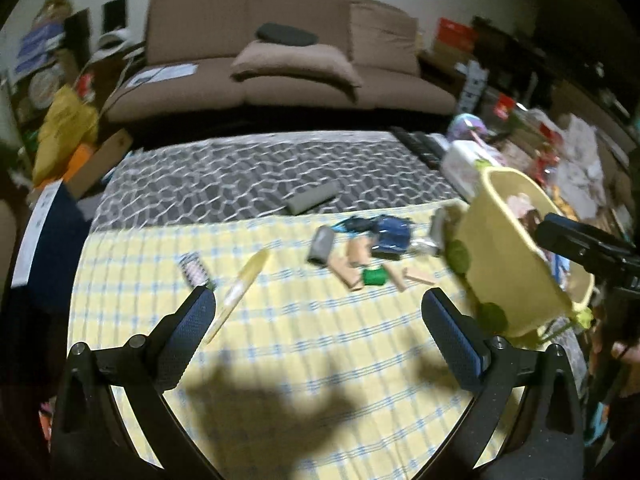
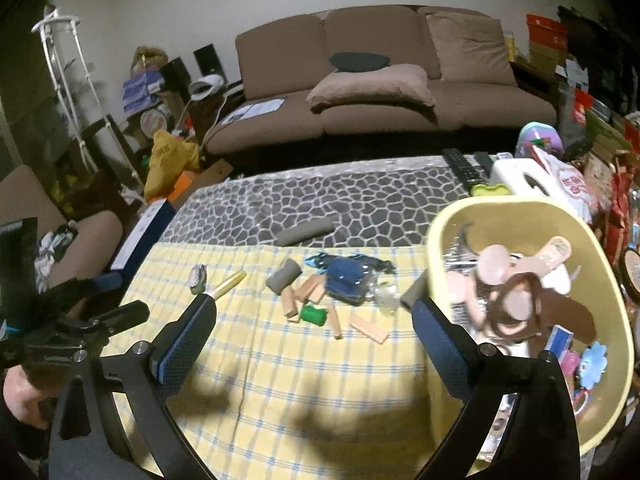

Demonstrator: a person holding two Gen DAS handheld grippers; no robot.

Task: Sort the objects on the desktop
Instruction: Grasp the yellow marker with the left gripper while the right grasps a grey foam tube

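Note:
A yellow checked cloth [image 1: 280, 340] covers the table's near half. On it lie a pile of small objects: wooden blocks [image 2: 308, 292], a green piece [image 2: 313, 314], a blue pouch [image 2: 344, 276], grey rolls [image 2: 283, 275], a yellow pen [image 2: 230, 283] and a wristwatch [image 2: 198, 278]. A yellow basket [image 2: 608, 280] at the right holds a toy monkey [image 2: 516, 300] and several small items. My left gripper [image 1: 318, 310] is open and empty above the cloth. My right gripper [image 2: 312, 320] is open and empty, its right finger beside the basket's wall.
A grey roll [image 2: 306, 231] lies on the stone-patterned tabletop [image 2: 360, 200] beyond the cloth. Remote controls [image 2: 464, 168], a white tissue box [image 2: 524, 178] and clutter stand at the far right. A brown sofa [image 2: 380, 80] is behind the table.

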